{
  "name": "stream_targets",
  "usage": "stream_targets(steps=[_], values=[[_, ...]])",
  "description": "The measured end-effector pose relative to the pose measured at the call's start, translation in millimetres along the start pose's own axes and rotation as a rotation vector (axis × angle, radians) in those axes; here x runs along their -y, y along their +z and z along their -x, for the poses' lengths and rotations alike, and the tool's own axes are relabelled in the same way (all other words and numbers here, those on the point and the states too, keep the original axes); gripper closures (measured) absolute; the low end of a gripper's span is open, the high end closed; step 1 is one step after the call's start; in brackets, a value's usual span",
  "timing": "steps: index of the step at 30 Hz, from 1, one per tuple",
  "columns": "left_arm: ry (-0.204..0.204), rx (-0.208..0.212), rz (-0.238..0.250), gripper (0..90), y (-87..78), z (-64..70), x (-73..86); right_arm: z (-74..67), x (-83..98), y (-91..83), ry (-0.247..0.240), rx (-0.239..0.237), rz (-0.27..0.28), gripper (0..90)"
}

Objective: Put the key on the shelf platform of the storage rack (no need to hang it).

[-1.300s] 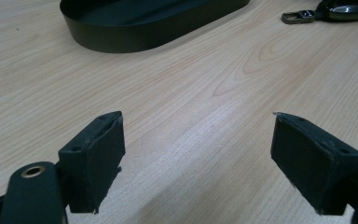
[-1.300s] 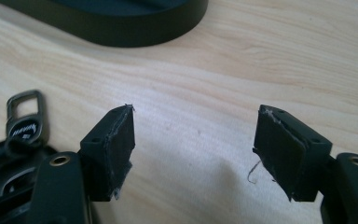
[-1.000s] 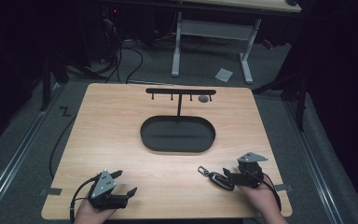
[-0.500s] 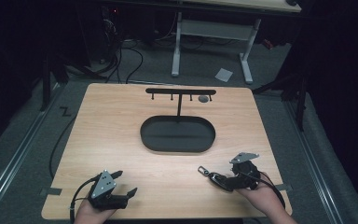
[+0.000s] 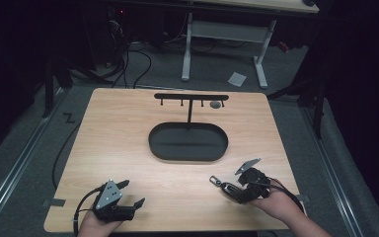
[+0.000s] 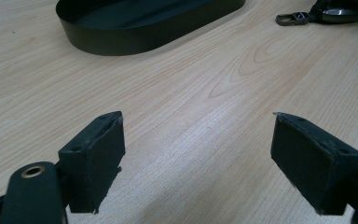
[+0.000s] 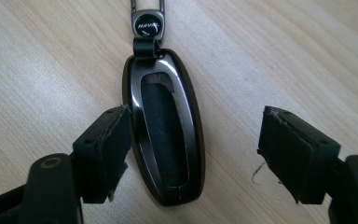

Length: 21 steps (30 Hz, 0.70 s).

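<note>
Key fob (image 7: 164,140): flat on the table (image 7: 270,51), small, light, rigid, glossy (likely slippery); grip across its long sides. Right claw (image 7: 193,154) wide open around it, holding nothing; left claw (image 6: 198,161) open, empty.

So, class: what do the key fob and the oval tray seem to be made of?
Key fob: probably polished dark metal or chromed plastic, since its rim mirrors light; the centre strip looks like matte leather or rubber. Oval tray: likely thin painted metal, with a smooth, satin black wall and a crisp edge.

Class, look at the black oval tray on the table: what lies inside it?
The black oval tray shows a bare dark floor with the hanger stand's post rising at its back edge. The near wall hides a strip of floor.
</note>
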State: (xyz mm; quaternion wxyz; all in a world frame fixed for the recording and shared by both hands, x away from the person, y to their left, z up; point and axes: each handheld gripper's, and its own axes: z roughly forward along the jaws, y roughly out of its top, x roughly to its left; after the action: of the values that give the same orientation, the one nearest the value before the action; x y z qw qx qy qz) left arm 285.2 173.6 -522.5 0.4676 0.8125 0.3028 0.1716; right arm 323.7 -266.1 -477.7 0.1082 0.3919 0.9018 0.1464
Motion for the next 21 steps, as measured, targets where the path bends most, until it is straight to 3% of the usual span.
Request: stream_targets(steps=[13, 21], values=[[-0.003, 0.005, -0.001, 18.2, -0.4, -0.8, 0.1, -10.2, -18.8, 11.7, -0.140, -0.027, -0.134, 24.5], [-0.001, 0.008, -0.003, 18.2, -0.8, -1.1, -0.1, -10.2, -25.2, 18.6, -0.171, -0.060, -0.227, 24.9]])
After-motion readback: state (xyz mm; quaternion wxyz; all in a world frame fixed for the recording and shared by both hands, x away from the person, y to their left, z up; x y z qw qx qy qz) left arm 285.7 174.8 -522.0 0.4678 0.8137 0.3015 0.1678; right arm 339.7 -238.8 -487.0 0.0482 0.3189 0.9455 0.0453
